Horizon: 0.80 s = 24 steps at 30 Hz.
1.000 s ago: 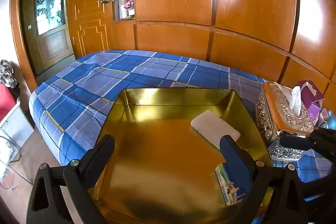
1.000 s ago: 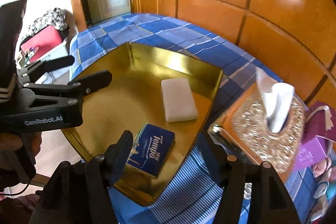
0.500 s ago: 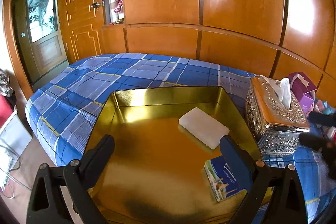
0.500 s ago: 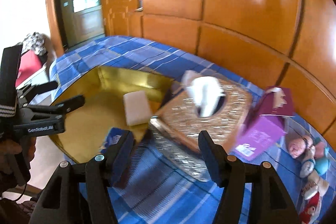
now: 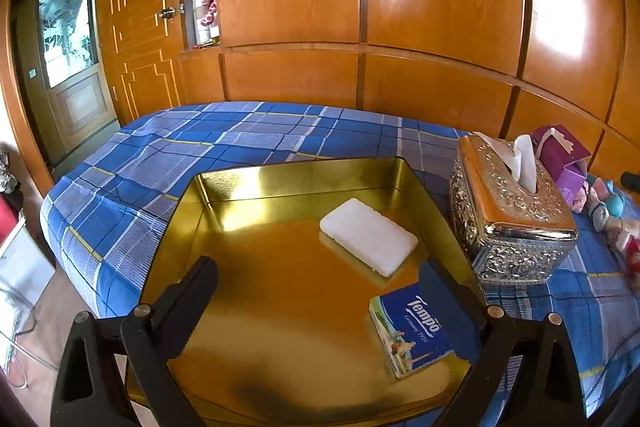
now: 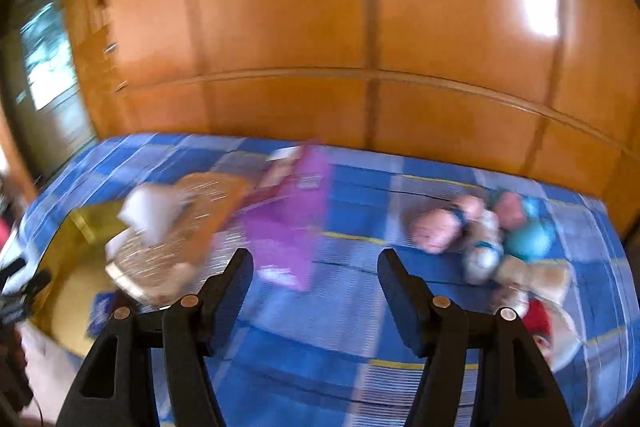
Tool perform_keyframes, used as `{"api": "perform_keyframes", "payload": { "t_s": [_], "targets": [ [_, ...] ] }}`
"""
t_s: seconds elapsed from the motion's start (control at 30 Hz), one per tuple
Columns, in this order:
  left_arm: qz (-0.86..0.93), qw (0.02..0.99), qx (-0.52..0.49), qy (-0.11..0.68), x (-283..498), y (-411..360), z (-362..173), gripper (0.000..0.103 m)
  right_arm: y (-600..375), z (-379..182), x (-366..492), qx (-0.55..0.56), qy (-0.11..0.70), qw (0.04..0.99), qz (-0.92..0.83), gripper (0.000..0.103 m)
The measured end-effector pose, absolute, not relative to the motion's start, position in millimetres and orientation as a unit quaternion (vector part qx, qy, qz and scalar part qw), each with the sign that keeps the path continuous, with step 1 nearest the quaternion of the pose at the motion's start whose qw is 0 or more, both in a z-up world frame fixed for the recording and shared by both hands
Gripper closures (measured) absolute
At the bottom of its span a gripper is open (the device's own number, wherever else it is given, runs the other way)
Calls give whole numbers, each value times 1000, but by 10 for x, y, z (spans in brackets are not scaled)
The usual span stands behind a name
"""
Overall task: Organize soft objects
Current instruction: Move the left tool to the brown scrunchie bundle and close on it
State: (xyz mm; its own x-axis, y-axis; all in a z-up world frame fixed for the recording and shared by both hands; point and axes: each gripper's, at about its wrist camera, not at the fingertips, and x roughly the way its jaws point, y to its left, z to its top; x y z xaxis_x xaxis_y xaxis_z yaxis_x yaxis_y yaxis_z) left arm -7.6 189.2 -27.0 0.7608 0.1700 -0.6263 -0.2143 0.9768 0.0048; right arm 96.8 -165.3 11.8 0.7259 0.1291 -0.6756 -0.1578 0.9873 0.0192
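Observation:
A gold tray (image 5: 304, 173) sits on the blue plaid bed. In it lie a white pad (image 5: 368, 235) and a blue Tempo tissue pack (image 5: 412, 331). My left gripper (image 5: 318, 279) is open and empty, held over the tray's near side. My right gripper (image 6: 315, 269) is open and empty above the bed, in a blurred view. Ahead of it on the right lies a heap of small soft toys (image 6: 484, 239), also at the right edge of the left wrist view (image 5: 608, 211). A purple tissue box (image 6: 288, 223) lies left of the right gripper.
An ornate silver tissue box (image 5: 508, 227) stands right of the tray, with the purple box (image 5: 564, 155) behind it. Wooden wall panels (image 5: 400, 7) run along the far side of the bed (image 5: 180, 147). A door (image 5: 68, 67) is at the left.
My right gripper has swung right, away from the tray and past the tissue boxes toward the soft toys. My left gripper has drifted slightly and stays open over the tray.

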Motion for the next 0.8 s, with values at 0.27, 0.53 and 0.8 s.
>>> {"api": "perform_keyframes", "payload": {
  "t_s": [0.27, 0.53, 0.8],
  "targets": [
    [74, 942, -23, 326, -105, 1742, -224, 2, -2625, 179, 1055, 53, 340, 937, -68, 31],
    [29, 951, -2, 307, -181, 1447, -16, 2, -3440, 101, 1047, 129, 331, 917, -182, 31],
    [-28, 954, 39, 296, -170, 1007, 165, 2, -3950, -87, 1045, 173, 313, 897, -260, 31]
  ]
}}
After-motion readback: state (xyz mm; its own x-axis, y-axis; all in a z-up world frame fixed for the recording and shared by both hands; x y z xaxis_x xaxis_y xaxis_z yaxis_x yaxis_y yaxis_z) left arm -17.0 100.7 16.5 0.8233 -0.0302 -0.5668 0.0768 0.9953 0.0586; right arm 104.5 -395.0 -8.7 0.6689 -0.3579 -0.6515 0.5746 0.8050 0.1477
